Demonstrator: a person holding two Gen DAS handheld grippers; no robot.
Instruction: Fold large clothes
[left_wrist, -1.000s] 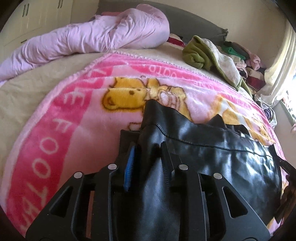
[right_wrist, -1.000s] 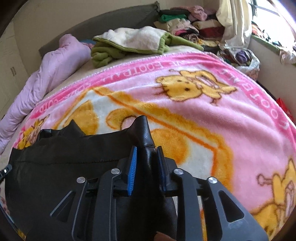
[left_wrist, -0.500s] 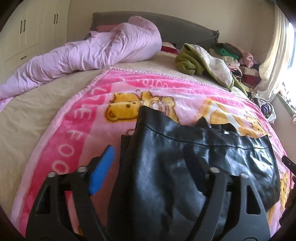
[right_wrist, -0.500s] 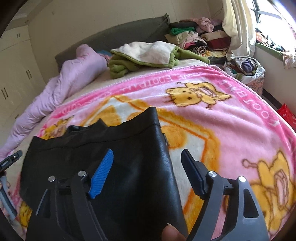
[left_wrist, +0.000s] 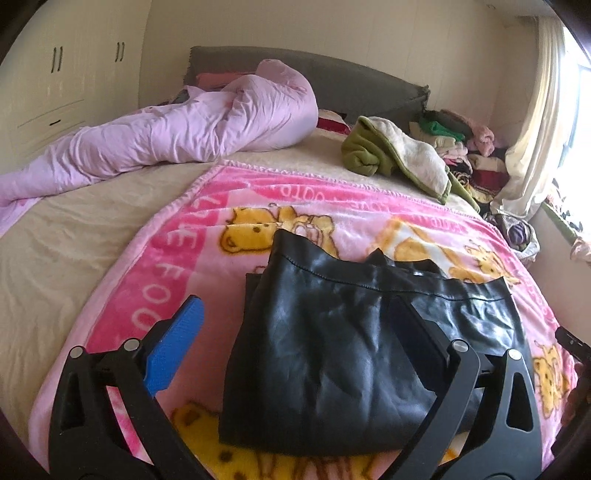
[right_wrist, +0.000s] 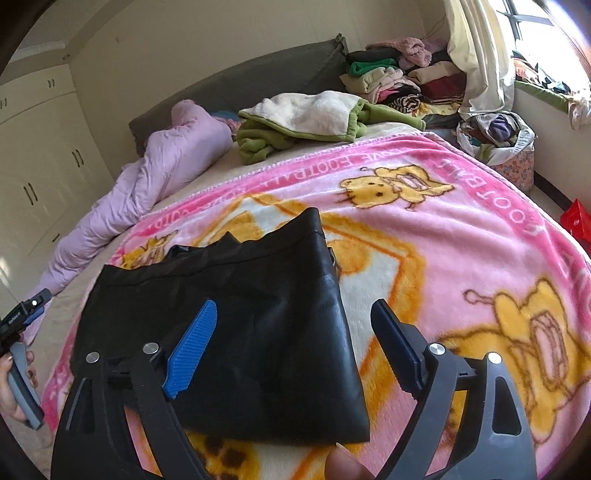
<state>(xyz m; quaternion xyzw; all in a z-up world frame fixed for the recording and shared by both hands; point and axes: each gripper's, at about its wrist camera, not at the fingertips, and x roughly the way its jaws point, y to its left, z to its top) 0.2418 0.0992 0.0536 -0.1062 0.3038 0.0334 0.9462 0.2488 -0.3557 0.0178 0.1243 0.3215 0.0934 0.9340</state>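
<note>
We see the black leather garment (left_wrist: 332, 354) lying folded and flat on the pink cartoon blanket (left_wrist: 177, 280), ahead of and below both pairs of jaws. The left gripper (left_wrist: 291, 332) and the right gripper (right_wrist: 291, 328) are opening wide, and nothing is between the jaws, so the cloth rests by its own weight. We think both grippers stand apart from the fold so that it keeps its shape. The green fleece (right_wrist: 295, 122) lies well beyond, near the headboard
</note>
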